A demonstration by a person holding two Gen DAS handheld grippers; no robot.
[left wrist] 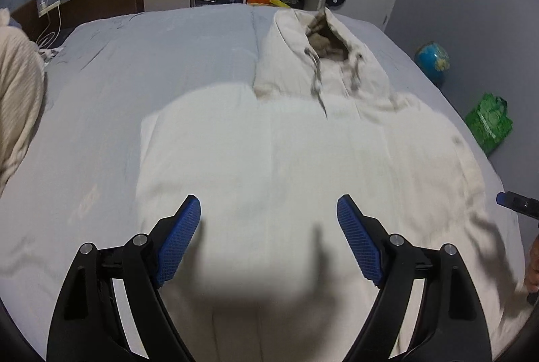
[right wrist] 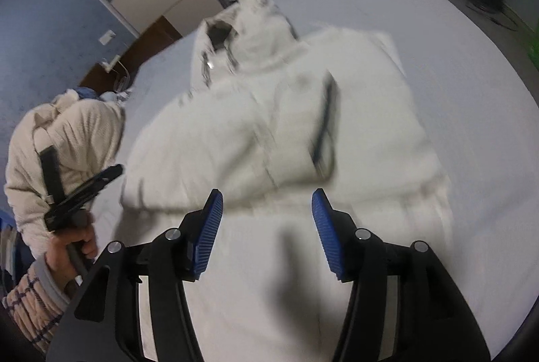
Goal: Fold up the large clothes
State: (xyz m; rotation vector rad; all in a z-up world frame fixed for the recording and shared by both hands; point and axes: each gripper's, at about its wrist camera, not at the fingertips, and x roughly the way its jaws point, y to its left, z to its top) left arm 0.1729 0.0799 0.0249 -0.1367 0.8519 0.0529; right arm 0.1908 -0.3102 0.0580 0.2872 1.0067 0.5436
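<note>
Both tools [left wrist: 268, 210] [right wrist: 267, 203] gaping, empty, above cream hoodie [left wrist: 286, 153] on bed [left wrist: 151, 58].

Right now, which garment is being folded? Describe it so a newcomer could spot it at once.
Start at the wide bed with its pale blue-grey sheet. The cream hoodie lies flat across it, hood towards the shelves. Unlike the ribbed cream garment heaped at the bed's edge, it has drawstrings.

Cream hoodie [left wrist: 269, 143] on pale grey-blue bedsheet [left wrist: 151, 58].
</note>
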